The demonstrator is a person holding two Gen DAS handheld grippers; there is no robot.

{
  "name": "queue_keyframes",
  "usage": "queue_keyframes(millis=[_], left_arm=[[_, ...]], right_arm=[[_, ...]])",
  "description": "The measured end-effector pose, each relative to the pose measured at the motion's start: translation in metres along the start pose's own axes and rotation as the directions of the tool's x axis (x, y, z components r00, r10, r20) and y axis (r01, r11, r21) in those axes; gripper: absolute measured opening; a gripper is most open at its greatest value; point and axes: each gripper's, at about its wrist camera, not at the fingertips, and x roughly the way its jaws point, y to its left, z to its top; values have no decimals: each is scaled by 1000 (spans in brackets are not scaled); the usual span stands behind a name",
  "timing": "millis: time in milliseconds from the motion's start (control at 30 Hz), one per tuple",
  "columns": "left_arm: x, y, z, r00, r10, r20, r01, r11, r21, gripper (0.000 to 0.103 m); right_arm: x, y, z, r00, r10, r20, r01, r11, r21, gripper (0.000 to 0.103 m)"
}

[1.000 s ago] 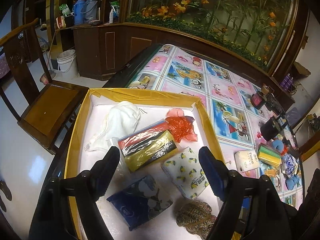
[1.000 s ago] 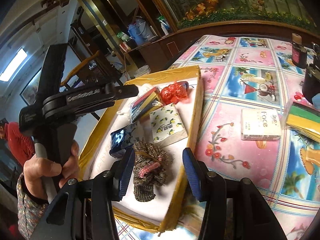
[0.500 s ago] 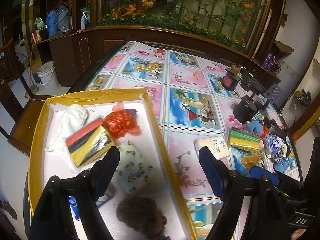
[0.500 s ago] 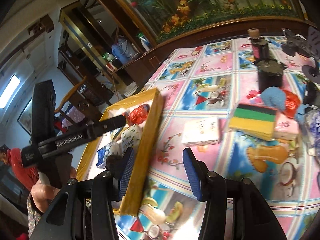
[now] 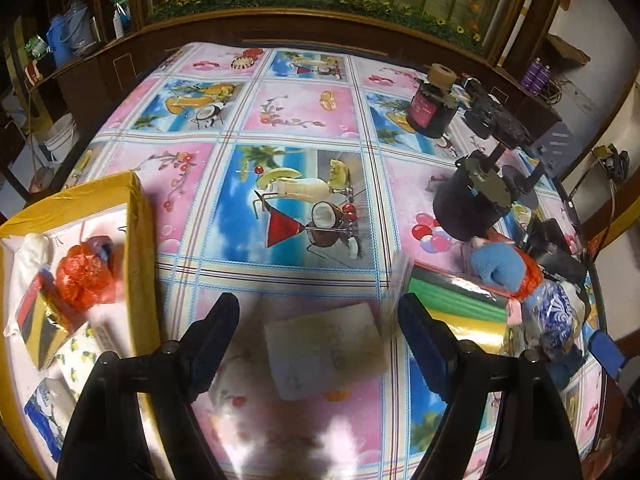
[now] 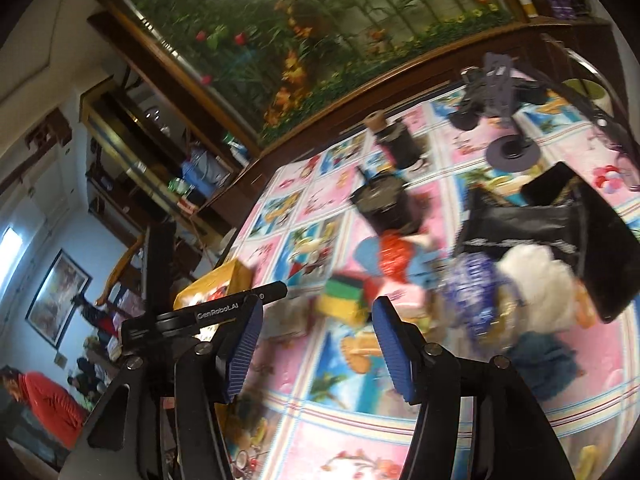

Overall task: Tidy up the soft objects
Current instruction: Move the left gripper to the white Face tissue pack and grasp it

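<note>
Above the tablecloth [image 5: 304, 128], left claw [image 5: 318, 322] tilted down, agape — tissue pack [image 5: 326, 350] beneath

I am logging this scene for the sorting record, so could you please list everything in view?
yellow box: one, yellow rim, white inside, left edge of the table
red mesh bag: one, red, in the box
lemon-print pack: one, white and yellow, in the box
tissue pack: one, whitish, on the tablecloth between the left jaws, blurred
striped sponge pack: one, green, yellow and black, right of the tissue pack
blue plush: one, blue, behind the sponge pack
black pot: one, black, right part of the table
dark jar: one, dark, far right
tablecloth: one, pink and blue pictures
left gripper: one, black, jaws open
right gripper: one, black, blue pads, jaws just opening, nothing between them
</note>
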Motion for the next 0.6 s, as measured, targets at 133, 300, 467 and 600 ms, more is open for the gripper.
queue_keyframes(millis=[133,300,467,600], left_arm=[[21,-5,-3,998,-7,-59,7,1000,-10,81],[18,-18,-29,992,-62,-110,66,997,35,81],[-4,-47,-71,987,-116,-109,129,984,123,84],[-7,-57,-69,999,-24,-42,30,987,159,84]], right_arm=[[-20,-25,9,999,-14,35,12,999,50,62],[-38,-44,15,998,-26,64,21,997,78,62],[-50,-61,19,996,-50,79,43,995,93,72],[-51,-74,16,995,-82,47,77,991,105,73]])
